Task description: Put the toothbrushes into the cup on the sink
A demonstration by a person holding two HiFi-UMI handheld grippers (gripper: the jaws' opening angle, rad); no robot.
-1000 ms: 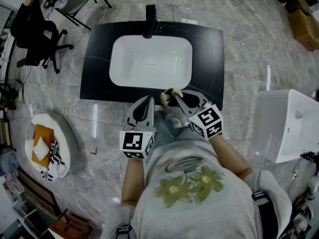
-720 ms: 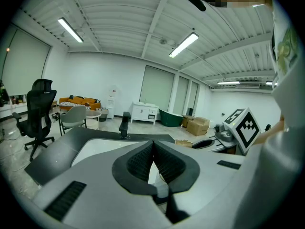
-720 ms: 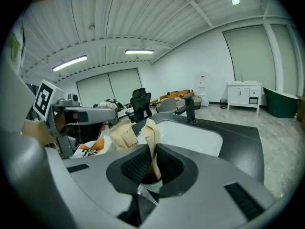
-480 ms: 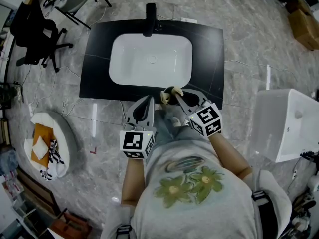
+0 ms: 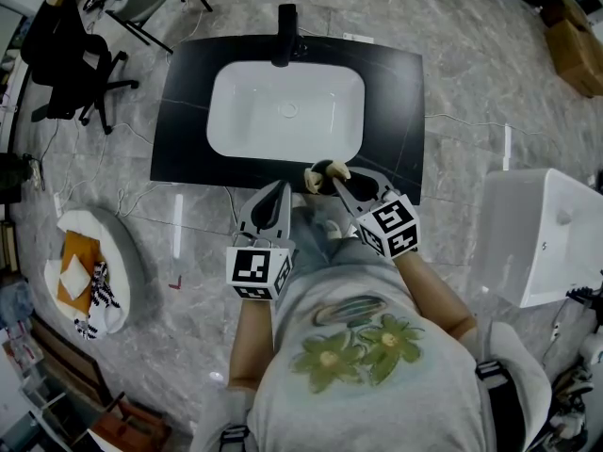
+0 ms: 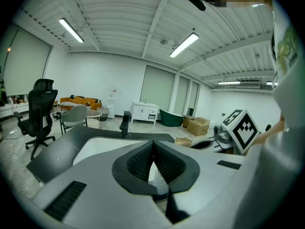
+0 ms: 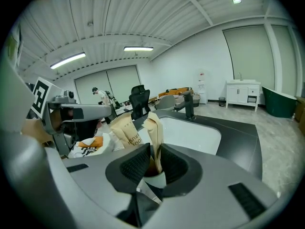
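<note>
A cup (image 5: 320, 170) stands at the front edge of the black sink counter (image 5: 391, 102), with two tan paper-wrapped toothbrushes (image 5: 312, 183) sticking out of it. My right gripper (image 5: 332, 185) is shut on the cup's wall. In the right gripper view the white cup (image 7: 155, 179) sits between the pads of that gripper (image 7: 152, 159), and the wrapped toothbrushes (image 7: 155, 130) rise above them. Whether the cup rests on the counter or is lifted I cannot tell. My left gripper (image 5: 276, 196) hangs just left of it, shut and empty; in its own view the left gripper (image 6: 153, 149) has its pads together.
The white basin (image 5: 285, 116) fills the counter's middle, with a black faucet (image 5: 285, 36) at the back. A black office chair (image 5: 71, 64) stands at the left, a white fixture (image 5: 542, 238) at the right, a round white tray with cloths (image 5: 89, 276) on the floor.
</note>
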